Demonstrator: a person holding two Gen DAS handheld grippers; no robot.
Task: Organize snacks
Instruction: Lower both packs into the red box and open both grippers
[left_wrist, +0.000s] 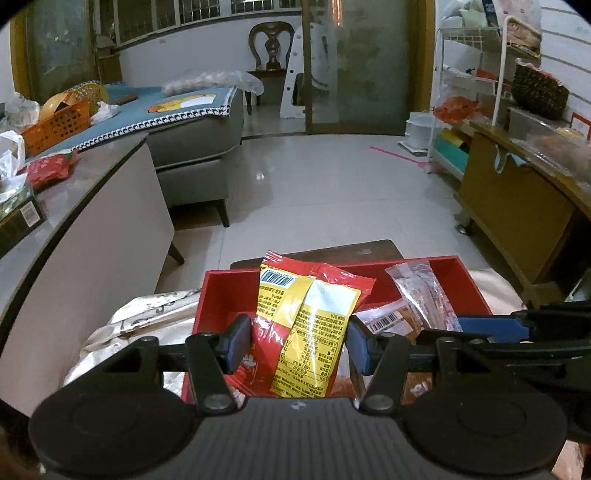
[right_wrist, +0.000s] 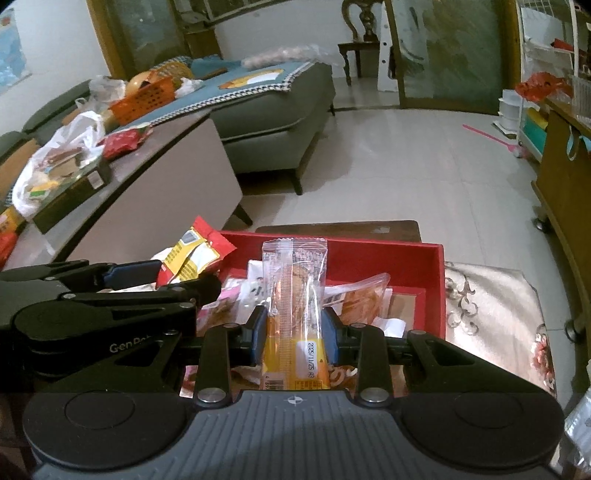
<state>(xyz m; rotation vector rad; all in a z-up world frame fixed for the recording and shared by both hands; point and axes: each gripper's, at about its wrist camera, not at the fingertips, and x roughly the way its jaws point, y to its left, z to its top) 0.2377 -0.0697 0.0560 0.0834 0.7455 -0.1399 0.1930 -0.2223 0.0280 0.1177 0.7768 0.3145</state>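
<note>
My left gripper (left_wrist: 297, 341) is shut on a red and yellow snack bag (left_wrist: 308, 325), which stands upright over the left part of a red box (left_wrist: 229, 291). In the right wrist view my right gripper (right_wrist: 294, 334) is shut on a long clear and orange snack stick (right_wrist: 295, 302), held upright above the same red box (right_wrist: 417, 266). Several loose snack packets (right_wrist: 362, 299) lie inside the box. The two grippers sit side by side; the left gripper (right_wrist: 133, 271) with its red and yellow bag (right_wrist: 192, 258) shows at the left of the right wrist view.
The box rests on a patterned cloth (right_wrist: 491, 310) over a low stool. A grey table (right_wrist: 122, 192) to the left carries bags and a red packet (right_wrist: 122, 144). Behind it is a grey sofa (right_wrist: 280, 110) with an orange basket (right_wrist: 144, 99). A wooden cabinet (left_wrist: 517, 206) stands at right.
</note>
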